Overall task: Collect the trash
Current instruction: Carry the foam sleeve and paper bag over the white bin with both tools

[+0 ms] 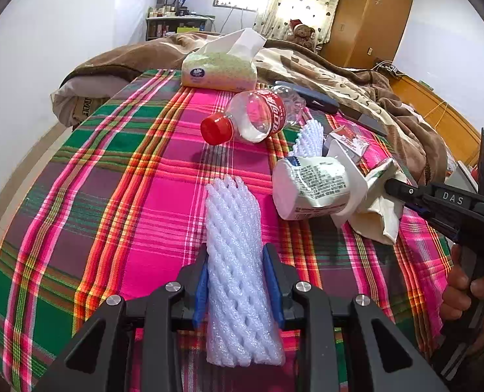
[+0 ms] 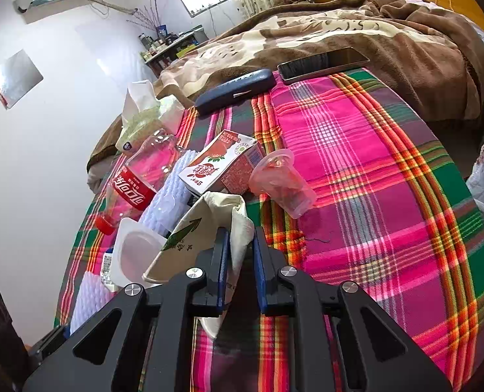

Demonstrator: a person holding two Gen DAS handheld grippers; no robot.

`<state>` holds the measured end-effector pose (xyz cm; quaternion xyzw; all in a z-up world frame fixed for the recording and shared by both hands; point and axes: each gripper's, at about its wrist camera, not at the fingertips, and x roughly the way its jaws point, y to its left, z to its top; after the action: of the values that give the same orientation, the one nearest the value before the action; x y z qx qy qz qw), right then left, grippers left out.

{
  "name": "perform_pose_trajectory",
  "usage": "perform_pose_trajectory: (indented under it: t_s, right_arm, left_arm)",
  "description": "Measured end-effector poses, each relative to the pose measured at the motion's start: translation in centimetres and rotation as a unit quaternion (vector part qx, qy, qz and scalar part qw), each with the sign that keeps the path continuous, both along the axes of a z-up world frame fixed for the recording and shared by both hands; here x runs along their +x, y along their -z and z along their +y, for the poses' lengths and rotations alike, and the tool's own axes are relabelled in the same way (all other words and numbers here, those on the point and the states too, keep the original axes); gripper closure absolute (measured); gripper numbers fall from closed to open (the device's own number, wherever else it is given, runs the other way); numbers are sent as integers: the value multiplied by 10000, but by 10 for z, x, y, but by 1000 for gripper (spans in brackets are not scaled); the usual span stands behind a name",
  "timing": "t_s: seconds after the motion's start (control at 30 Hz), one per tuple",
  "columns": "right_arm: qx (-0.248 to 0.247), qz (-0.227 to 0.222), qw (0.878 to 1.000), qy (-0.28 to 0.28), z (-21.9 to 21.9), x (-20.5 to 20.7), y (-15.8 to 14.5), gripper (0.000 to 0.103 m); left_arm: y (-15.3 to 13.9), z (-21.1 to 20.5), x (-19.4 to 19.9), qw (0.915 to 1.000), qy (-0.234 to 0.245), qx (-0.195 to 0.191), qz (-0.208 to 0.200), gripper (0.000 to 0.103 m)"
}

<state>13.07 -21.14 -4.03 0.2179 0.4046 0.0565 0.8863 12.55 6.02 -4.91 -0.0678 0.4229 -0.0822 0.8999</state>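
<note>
Bedroom, bed covered w/ a bright plaid cloth [image 1: 137, 170], pink/green/orange; trash scattered across it.

Nearest: your left gripper [image 1: 235, 254] is clamped on a white foam fruit net [image 1: 233, 228], blue pads pressing both sides; the net lies lengthwise on the cloth, running out past the fingertips. Your right gripper [image 2: 240, 245] pinches a crumpled paper cup [image 2: 206, 228], cream w/ green arrow print, jaws narrow, cup wall squeezed flat between pads. Your hand [image 1: 467, 284] shows on the right gripper's handle in the left view.

Just beside that: white yogurt pot [image 1: 310, 186] on its side, touching the paper cup. A second foam net [image 1: 310, 137] lies behind it.

Mid: clear cola bottle [image 1: 251, 117], red cap, lying down. Red-white juice carton [image 2: 222, 166] next to a clear plastic cup [image 2: 281, 183], tipped over.

Farther: tissue pack [image 1: 219, 68], dark glasses case [image 2: 235, 91], phone [image 2: 323, 63] at the cloth edge.

Back: brown blanket [image 2: 372, 29], teddy bear [image 1: 302, 32], wooden wardrobe [image 1: 369, 16].
</note>
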Motion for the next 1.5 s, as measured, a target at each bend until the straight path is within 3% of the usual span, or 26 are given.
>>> perform_pose_trajectory:
  t_s: [0.7,1.1,1.5]
  right_arm:
    - [131,-327,9993,124,-34,-28,-24,91]
    - [98,-580,9972,469,-81,-53,-41,91]
    - [-5,-720,9924,997,-140,-77,-51,91]
  left_arm:
    - [-47,-38,-20,9983,354,15,-462,72]
    - [-67,-94,-28,9944,832,26,-654,72]
    - [-81,-172,-31,9849,1535,32,-798,72]
